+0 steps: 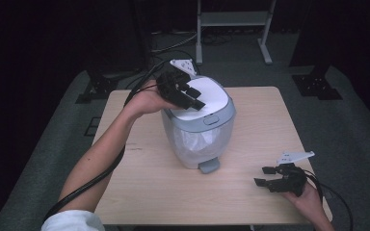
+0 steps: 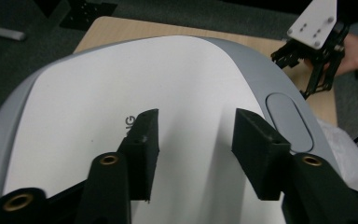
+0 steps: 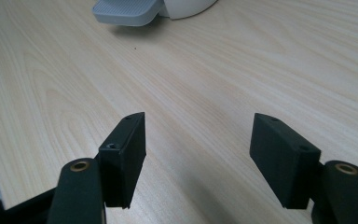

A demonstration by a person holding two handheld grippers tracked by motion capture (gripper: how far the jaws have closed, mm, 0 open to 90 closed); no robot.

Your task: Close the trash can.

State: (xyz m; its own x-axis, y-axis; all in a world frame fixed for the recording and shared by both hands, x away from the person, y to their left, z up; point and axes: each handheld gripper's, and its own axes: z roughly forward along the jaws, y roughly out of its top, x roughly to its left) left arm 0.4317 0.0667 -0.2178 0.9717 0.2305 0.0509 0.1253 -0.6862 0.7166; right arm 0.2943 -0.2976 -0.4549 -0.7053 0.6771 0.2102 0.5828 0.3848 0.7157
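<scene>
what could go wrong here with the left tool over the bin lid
1. The left tool is open above the bin's closed white lid, gripping nothing; pressing there could slide it off the smooth lid.
2. The right tool sits open, apart from the bin, so a push could shove or tip the bin on the table.
3. The pedal sticks out in front and could be bumped.

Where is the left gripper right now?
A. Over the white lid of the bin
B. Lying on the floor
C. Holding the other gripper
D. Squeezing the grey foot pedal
A: the left gripper is over the bin's white lid, jaws open and gripping nothing, while the foot pedal sits untouched at the bin's base.
</scene>
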